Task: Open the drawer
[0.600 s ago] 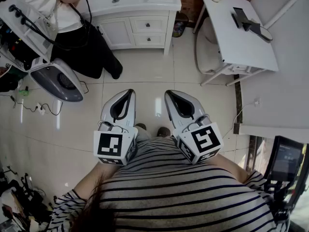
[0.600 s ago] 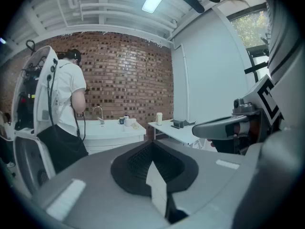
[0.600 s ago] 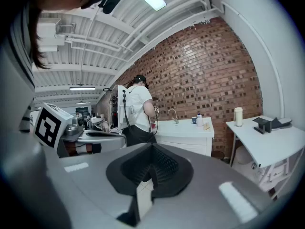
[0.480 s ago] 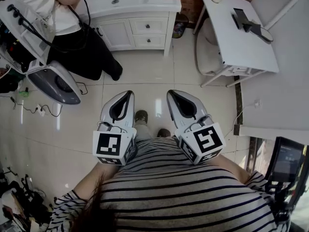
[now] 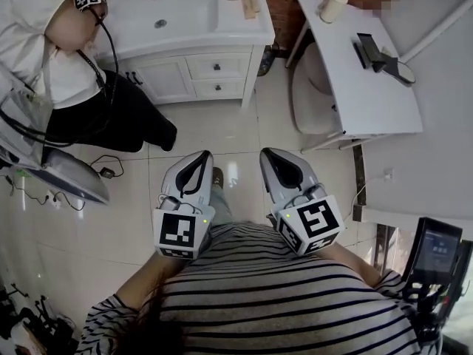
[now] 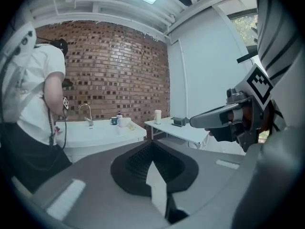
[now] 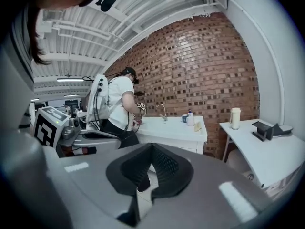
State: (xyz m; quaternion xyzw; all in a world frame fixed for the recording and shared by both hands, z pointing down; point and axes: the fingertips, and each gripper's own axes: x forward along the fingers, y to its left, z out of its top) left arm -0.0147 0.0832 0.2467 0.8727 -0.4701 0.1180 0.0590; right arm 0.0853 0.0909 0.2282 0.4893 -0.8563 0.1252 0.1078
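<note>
The white vanity cabinet [image 5: 194, 71] stands at the far side of the tiled floor, with two small drawers, an upper drawer [image 5: 216, 66] and a lower drawer [image 5: 211, 87], both closed. My left gripper [image 5: 201, 157] and right gripper [image 5: 267, 156] are held side by side close to the body, well short of the cabinet, pointing toward it. Both are shut with nothing between the jaws. In the left gripper view the left gripper [image 6: 152, 145] points at the vanity [image 6: 97, 133]. In the right gripper view the right gripper [image 7: 152, 146] has the vanity [image 7: 177, 128] ahead.
A person in a white shirt [image 5: 41, 46] stands at the vanity's left end. A white table [image 5: 362, 69] with a cup [image 5: 332, 4] and a chair [image 5: 310, 87] under it is at the right. A grey device [image 5: 55, 174] and cables lie at the left.
The view has moved forward: the vanity and the white table now sit lower and closer in the head view. Both grippers stay shut, side by side.
</note>
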